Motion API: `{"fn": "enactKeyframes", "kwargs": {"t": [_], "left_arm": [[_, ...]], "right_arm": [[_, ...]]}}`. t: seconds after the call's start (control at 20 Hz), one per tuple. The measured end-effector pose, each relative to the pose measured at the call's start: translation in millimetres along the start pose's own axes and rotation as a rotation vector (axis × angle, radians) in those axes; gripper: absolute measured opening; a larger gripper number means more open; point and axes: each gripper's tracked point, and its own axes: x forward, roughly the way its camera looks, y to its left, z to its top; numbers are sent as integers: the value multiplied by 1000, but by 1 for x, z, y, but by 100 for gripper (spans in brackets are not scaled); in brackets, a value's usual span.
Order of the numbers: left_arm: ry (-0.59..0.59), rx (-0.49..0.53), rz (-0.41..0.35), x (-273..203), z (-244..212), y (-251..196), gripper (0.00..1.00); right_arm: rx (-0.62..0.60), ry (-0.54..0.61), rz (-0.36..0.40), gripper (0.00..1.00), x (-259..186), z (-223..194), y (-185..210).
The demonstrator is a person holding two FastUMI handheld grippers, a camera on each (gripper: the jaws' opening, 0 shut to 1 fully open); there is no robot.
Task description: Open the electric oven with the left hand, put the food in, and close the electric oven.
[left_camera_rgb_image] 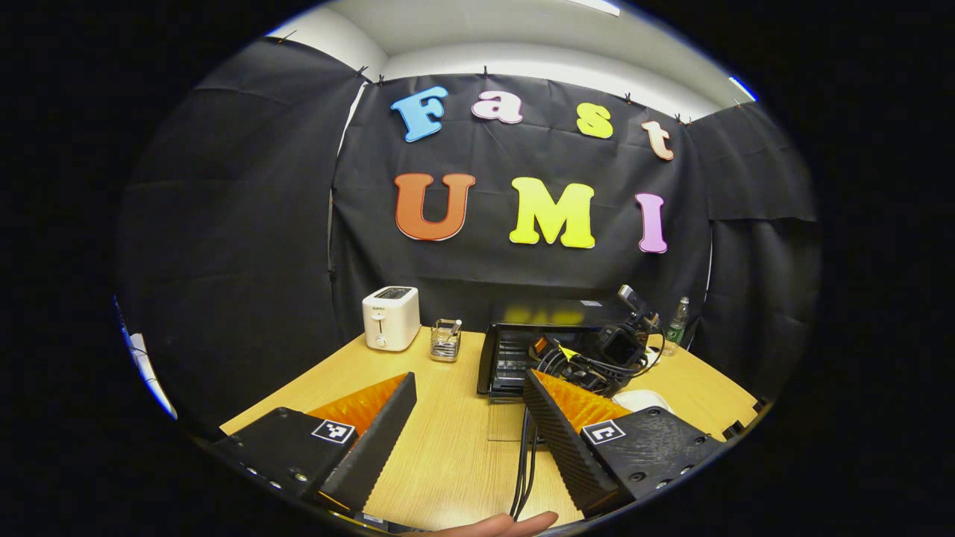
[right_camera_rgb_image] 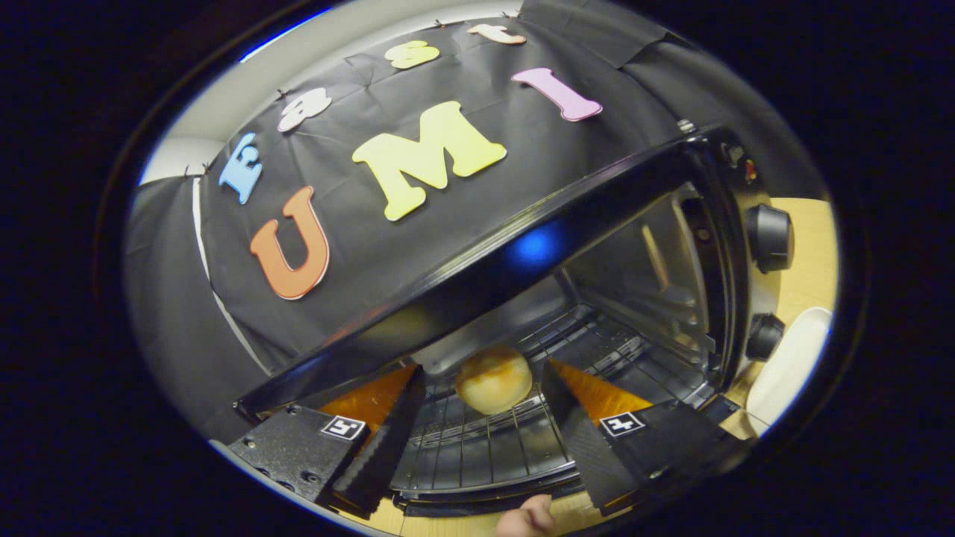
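Right claw (right_camera_rgb_image: 481,418) gapes wide at the oven mouth, gripping nothing.
Bread roll (right_camera_rgb_image: 493,380) lies on the oven rack (right_camera_rgb_image: 477,440) at 12 o'clock, between its fingers but touching neither. Left claw (left_camera_rgb_image: 466,418), also wide and empty, hovers over the desk (left_camera_rgb_image: 448,447); the oven (left_camera_rgb_image: 515,358) sits at 1 o'clock. Risk: pulling out crooked could nudge the roll or catch the rack.

Oven (right_camera_rgb_image: 671,246) open, bun (right_camera_rgb_image: 493,380) on rack (right_camera_rgb_image: 485,440), tongs (right_camera_rgb_image: 481,403) spread
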Motion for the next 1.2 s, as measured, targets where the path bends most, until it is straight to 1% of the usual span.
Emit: {"fn": "enactKeyframes", "kwargs": {"t": [0.25, 0.4, 0.55, 0.7, 0.8, 0.85, 0.95, 1.05, 1.2], "left_arm": [[-3, 0, -11, -13, 0, -10, 95], [-1, -1, -20, -20, -2, -18, 95], [11, 4, -19, -26, -7, -20, 95], [18, 15, -2, -29, -11, -22, 95], [34, 21, -5, -30, -17, -28, 95], [39, 26, -6, -28, -20, -30, 95], [57, 36, -4, -25, -26, -34, 95], [79, 39, -7, -20, -33, -42, 95], [105, 42, -38, -13, -41, -62, 95]], "right_arm": [[15, 29, 28, 96, -39, -4, -3], [25, 14, 55, 95, -68, 6, -7], [25, -11, 88, 95, -100, 23, -10], [-8, 1, 124, 95, -134, 41, -14], [-19, 11, 185, 95, -163, 53, -4], [-28, 12, 191, 96, -175, 63, -7], [-73, 9, 186, 94, -197, 85, -15], [-141, 5, 162, 94, -218, 107, -26], [-250, -29, 123, 94, -251, 145, -45]]}}
